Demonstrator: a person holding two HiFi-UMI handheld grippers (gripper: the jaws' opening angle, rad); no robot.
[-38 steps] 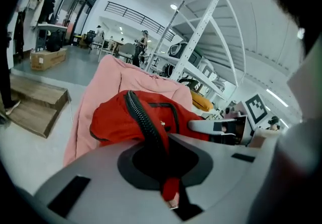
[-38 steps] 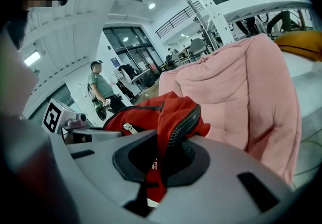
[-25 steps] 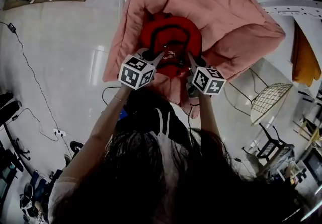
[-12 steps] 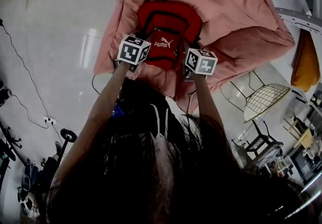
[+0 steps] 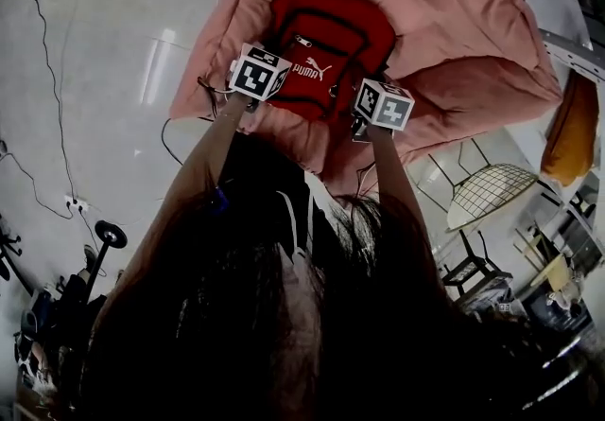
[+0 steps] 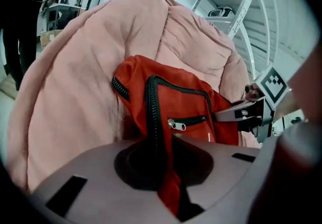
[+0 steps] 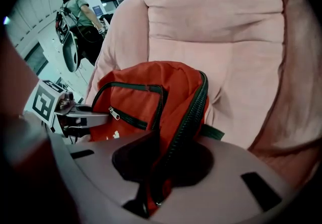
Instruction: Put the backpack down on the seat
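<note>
A red backpack with black zips and a white logo rests upright on the pink cushioned seat. My left gripper is shut on the backpack's left edge, red fabric and black zip pinched between its jaws. My right gripper is shut on the backpack's right edge, the zip seam running down between its jaws. Across the red backpack, the left gripper view shows the right gripper. From the other side of the red backpack, the right gripper view shows the left gripper.
The pink seat is a big soft beanbag-like chair on a pale floor. A wire chair stands at the right, a cable trails over the floor at the left. A person stands in the background.
Both grippers have moved forward with the backpack, which now sits further up on the pink seat with its logo side in view.
</note>
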